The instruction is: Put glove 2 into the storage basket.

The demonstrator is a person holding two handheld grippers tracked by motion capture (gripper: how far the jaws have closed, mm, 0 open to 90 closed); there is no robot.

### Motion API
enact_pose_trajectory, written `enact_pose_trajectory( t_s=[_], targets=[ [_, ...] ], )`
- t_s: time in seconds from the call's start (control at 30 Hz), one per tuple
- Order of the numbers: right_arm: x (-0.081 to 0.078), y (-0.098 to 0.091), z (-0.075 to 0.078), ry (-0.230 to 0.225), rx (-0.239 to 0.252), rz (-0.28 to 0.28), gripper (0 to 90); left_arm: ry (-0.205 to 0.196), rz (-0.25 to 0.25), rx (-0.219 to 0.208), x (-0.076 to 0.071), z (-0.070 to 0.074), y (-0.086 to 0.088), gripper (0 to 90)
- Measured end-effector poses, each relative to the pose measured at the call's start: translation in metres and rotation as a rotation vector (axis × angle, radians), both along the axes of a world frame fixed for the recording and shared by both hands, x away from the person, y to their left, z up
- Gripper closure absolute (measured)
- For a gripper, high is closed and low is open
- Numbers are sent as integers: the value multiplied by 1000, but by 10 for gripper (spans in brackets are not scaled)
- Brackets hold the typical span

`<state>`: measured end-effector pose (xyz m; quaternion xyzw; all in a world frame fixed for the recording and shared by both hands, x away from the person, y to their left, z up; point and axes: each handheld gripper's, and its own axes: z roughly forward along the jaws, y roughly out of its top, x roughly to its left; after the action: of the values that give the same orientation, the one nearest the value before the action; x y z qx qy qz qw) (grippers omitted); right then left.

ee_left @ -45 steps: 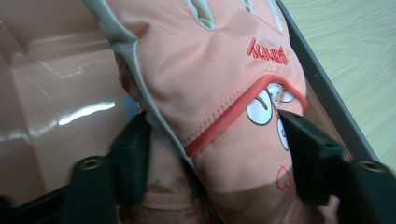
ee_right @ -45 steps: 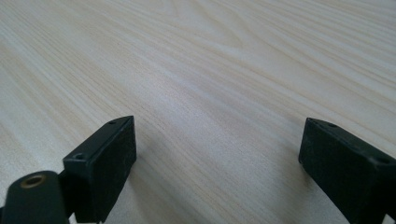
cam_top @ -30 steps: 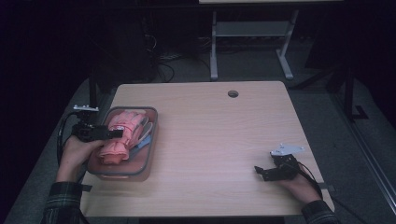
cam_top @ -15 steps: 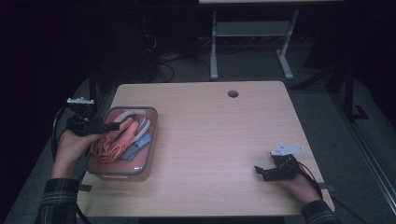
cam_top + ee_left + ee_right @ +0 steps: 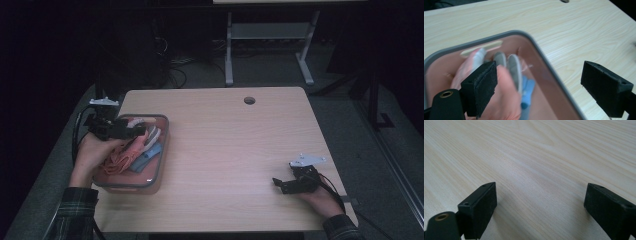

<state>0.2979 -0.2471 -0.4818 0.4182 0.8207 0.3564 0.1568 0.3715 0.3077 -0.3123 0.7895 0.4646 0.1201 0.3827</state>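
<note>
wooden table [image 5: 235, 150] lies mostly bare; grey-rimmed pink bin [image 5: 159, 165] hugs its left edge. left gripper [image 5: 134, 129], jaws wide, hovers over it; right gripper [image 5: 278, 184], jaws wide, near-right.

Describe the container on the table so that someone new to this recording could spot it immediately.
On the light wooden table, look to the left edge, near the person's left hand. There sits a shallow rectangular tub with a grey rim and rounded corners, holding pink, orange, white and blue pieces. The left gripper hovers open over it.
</note>
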Motion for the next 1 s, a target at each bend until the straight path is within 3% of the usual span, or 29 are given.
enact_pose_trajectory(
  t_s=[0.5,0.73,1.0],
  targets=[
    [0,0,0,0,0,3,107,-34,-161,-29,-4,-6,-81,135],
    [0,0,0,-1,1,5,107,-52,-240,-62,-16,-19,-117,139],
    [0,0,0,-1,2,7,107,-60,-297,-57,-32,-39,-146,139]
  ],
)
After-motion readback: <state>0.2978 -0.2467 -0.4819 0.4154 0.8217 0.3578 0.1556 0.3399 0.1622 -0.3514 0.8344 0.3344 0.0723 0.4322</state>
